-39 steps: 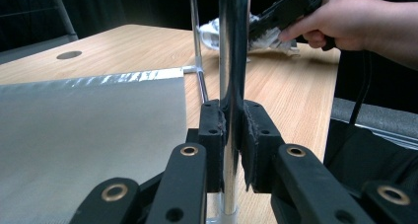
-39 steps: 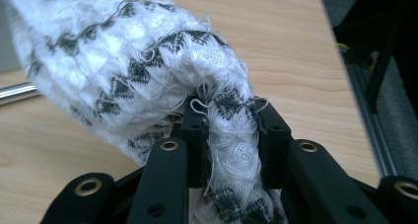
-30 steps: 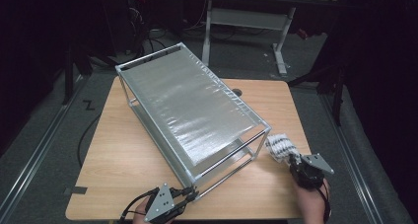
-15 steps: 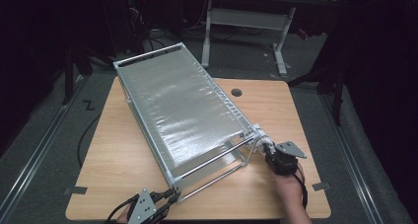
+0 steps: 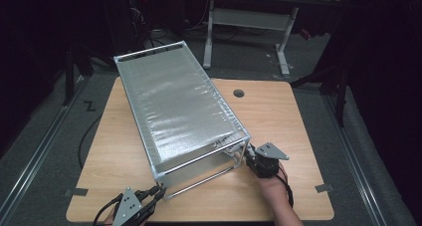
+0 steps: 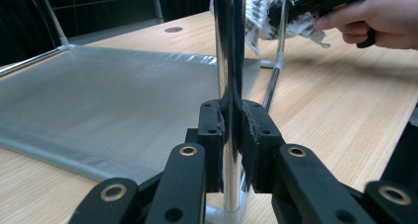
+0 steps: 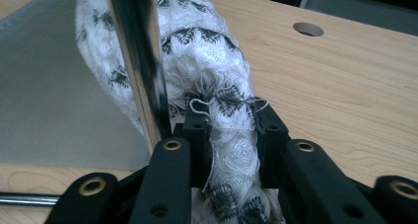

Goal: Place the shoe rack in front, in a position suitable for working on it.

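The patterned cloth (image 7: 222, 135), a second ago beside the wire rack (image 5: 179, 106), is now carried to its open near end, pinched in the right gripper (image 5: 251, 154), whose jaws have just been closing; insertion seems imminent; the left gripper (image 6: 231, 150) is clamped on the rack's corner post (image 6: 229, 61).

A light wooden table (image 5: 298, 116) (round hole near its back) bears a metal-framed rack (image 5: 174, 106).

Left gripper (image 5: 158, 190) at bottom left of the high view, jaws clamped together, pointing up-right. Right gripper (image 5: 247, 153) at lower right, jaws just closing, pinched; right hand (image 5: 271, 183) behind it, forearm entering from the bottom edge.
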`<state>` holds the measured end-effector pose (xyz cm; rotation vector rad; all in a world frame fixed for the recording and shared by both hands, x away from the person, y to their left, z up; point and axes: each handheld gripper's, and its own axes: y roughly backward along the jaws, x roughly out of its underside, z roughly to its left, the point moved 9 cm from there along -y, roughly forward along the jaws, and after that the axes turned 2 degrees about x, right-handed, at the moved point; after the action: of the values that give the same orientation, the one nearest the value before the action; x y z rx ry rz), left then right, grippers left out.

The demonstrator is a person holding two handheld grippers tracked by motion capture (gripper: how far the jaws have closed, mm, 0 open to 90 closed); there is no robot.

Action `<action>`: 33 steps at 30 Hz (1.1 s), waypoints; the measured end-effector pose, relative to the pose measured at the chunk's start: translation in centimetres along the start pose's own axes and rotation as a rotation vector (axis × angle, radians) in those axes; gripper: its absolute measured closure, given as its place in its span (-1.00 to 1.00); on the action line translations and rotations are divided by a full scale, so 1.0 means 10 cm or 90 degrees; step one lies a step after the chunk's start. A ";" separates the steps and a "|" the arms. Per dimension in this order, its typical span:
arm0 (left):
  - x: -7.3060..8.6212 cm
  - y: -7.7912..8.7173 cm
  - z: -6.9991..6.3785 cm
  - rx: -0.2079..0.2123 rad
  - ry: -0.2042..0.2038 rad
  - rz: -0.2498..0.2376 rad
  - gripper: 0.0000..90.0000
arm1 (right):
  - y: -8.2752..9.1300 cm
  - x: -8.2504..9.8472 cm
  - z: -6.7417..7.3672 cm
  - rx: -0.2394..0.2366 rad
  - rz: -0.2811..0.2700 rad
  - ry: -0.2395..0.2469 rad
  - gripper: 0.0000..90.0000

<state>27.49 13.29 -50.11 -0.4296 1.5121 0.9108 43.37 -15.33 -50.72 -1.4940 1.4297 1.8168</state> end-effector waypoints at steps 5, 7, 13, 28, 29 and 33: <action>0.01 0.02 0.05 -0.003 0.005 0.000 0.77 | 0.02 0.00 0.04 -0.024 0.000 0.004 0.67; 0.01 0.02 0.08 -0.007 0.005 0.002 0.77 | 0.03 0.01 0.06 -0.030 0.002 0.008 0.68; 0.01 0.00 0.13 -0.010 0.016 -0.001 0.78 | 0.06 0.04 0.08 -0.035 0.007 0.020 0.69; -0.08 -0.32 0.18 0.031 0.016 -0.007 0.79 | 0.40 0.23 -0.09 0.005 0.014 0.009 0.69; -0.09 -0.35 0.18 0.034 0.018 -0.009 0.79 | 0.44 0.25 -0.11 0.011 0.014 0.008 0.69; -0.13 -0.46 0.14 0.047 0.004 -0.009 0.78 | 0.57 0.31 -0.20 0.040 0.016 -0.004 0.66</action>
<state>31.98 11.13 -50.10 -0.3884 1.5419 0.8403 38.71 -20.30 -50.66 -1.4457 1.4947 1.7729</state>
